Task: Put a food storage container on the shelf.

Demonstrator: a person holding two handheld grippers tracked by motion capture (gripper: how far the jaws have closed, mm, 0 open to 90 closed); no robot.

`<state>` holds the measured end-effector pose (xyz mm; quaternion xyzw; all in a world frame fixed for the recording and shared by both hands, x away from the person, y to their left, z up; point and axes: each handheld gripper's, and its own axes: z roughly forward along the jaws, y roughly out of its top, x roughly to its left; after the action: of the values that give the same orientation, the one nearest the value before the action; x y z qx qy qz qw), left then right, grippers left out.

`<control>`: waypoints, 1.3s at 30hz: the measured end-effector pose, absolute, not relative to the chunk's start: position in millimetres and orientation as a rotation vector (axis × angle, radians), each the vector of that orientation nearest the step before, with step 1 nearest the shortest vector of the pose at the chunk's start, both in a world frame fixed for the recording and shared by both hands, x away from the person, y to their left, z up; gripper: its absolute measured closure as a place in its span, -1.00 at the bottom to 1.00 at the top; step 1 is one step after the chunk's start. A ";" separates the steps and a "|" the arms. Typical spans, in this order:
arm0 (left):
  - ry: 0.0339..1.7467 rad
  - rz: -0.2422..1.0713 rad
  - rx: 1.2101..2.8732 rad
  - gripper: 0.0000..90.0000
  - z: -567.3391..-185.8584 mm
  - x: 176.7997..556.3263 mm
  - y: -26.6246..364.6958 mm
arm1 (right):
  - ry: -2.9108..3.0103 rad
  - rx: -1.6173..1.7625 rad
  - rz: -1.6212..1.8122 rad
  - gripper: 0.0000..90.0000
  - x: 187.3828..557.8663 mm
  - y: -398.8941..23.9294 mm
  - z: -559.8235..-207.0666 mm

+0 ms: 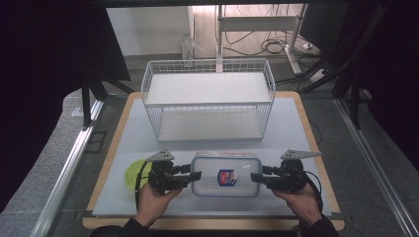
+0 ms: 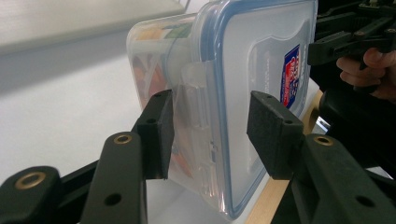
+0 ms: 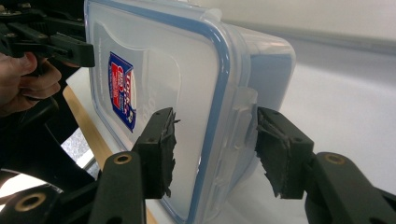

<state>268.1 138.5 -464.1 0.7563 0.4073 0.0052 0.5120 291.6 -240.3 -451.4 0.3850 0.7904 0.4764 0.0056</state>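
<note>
The clear food container (image 1: 226, 174) with its blue-sealed lid sits low in the centre of the high view, on the pale mat of the counter (image 1: 296, 123), with a small red-and-blue label on top. My left hand-held gripper (image 1: 196, 175) meets its left short end and my right hand-held gripper (image 1: 255, 177) its right short end, both pointing inward at each other. In the left gripper view the container (image 2: 243, 93) fills the middle, its end latch between my jaws, one pad against the side wall and the other lying on the lid. In the right gripper view the container (image 3: 187, 93) stands likewise between my half-closed jaws, pads at lid and latch. Both grippers hold the box. Behind it, higher in the frame, stands a white wire basket (image 1: 207, 101); a yellow-green lid (image 1: 134, 174) lies at lower left, just beside my left hand (image 1: 153, 202).
</note>
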 end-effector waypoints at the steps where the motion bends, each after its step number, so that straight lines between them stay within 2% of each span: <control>1: 0.980 0.017 1.819 0.16 -461.7 269.0 139.7 | 2.474 1.202 1.490 0.09 292.8 -238.9 -448.6; 18: 0.977 0.101 1.802 0.15 -417.2 291.5 152.3 | 2.436 1.131 1.508 0.05 325.1 -219.6 -404.8; 39: 0.996 0.111 1.759 0.15 -371.6 334.0 165.9 | 2.393 1.075 1.492 0.01 371.2 -201.1 -351.1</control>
<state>334.0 165.9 -371.6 0.7368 0.4173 0.0466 0.5299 371.2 -201.1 -351.1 0.3556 0.7914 0.4933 0.0617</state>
